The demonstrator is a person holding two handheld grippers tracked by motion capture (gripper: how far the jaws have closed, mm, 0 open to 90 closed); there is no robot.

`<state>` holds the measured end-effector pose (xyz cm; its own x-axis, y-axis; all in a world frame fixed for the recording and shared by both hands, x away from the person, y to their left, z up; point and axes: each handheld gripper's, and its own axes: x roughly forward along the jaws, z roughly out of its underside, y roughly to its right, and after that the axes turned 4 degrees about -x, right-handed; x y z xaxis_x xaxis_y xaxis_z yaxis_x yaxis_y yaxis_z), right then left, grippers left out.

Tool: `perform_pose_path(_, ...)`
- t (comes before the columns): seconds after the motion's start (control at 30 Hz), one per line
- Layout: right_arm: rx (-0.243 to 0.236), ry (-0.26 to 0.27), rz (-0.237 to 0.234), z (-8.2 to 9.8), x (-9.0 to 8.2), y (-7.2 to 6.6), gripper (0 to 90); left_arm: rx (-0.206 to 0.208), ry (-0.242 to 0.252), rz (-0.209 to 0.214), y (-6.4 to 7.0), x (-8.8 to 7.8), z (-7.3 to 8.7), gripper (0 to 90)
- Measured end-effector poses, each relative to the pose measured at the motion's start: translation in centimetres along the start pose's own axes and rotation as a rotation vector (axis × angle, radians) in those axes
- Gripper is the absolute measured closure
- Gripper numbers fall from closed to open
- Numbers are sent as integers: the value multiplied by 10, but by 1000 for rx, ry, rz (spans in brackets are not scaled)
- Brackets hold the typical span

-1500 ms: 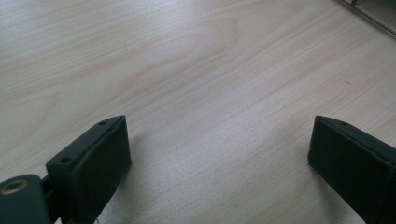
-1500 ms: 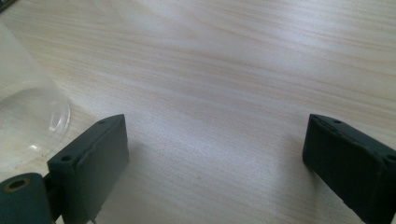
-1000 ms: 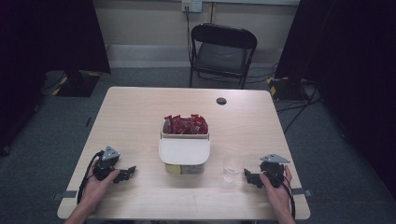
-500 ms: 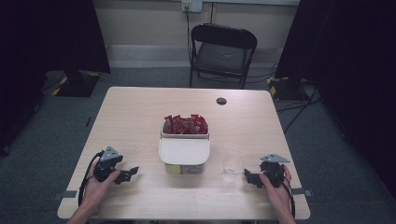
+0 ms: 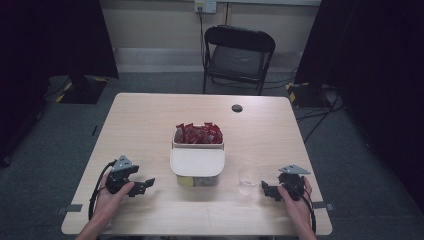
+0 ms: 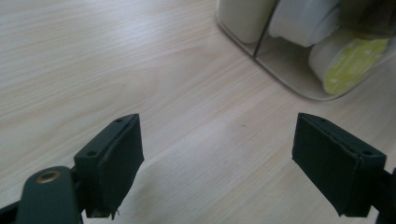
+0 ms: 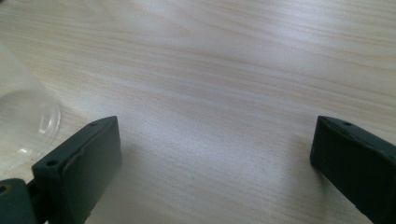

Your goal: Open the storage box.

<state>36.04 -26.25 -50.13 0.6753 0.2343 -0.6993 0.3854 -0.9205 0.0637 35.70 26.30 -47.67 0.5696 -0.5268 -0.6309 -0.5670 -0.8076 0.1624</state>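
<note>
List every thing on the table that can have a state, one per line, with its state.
left gripper: open, nothing between its jaws, low over the table.
right gripper: open, holding nothing, low over the table.
clear cup: upright, looks empty, ungripped.
organiser box: standing mid-table, untouched.
red sachets: packed upright in the box's far compartment.
white pods: lying in the box's near compartment.
folding chair: unfolded, unoccupied.

The table (image 5: pixel 150 125) is pale wood with a fine lengthwise grain. At its middle, the box (image 5: pixel 197 162) is cream-white; red packets (image 5: pixel 198 134) fill its far compartment, and a white pod with a yellow-green lid (image 6: pixel 348 63) lies in the near one. Right of the box, the cup (image 5: pixel 248 179) is clear. Both grippers, left (image 5: pixel 142 186) and right (image 5: pixel 268 190), are black with grey plates.
</note>
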Motion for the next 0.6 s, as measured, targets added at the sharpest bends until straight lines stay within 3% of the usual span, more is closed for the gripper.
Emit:
perform_pose_path(0.13, 0, 0, 0, 0, 0, 0, 15, -5, 10, 15, 5, 2, -5, 164)
perform_pose_path(0.17, 0, 0, 0, 0, 0, 0, 15, -27, 17, 45, 7, 2, -7, 164)
perform_pose_path(0.23, 0, 0, 0, 0, 0, 0, 15, -30, 29, 59, 8, 3, -8, 164)
perform_pose_path(0.3, 0, 0, 0, 0, 0, 0, 15, -4, 25, 39, 12, 3, -11, 167)
perform_pose_path(0.6, 0, 0, 0, 0, 0, 0, 15, 29, 26, 87, 23, 7, -18, 167)
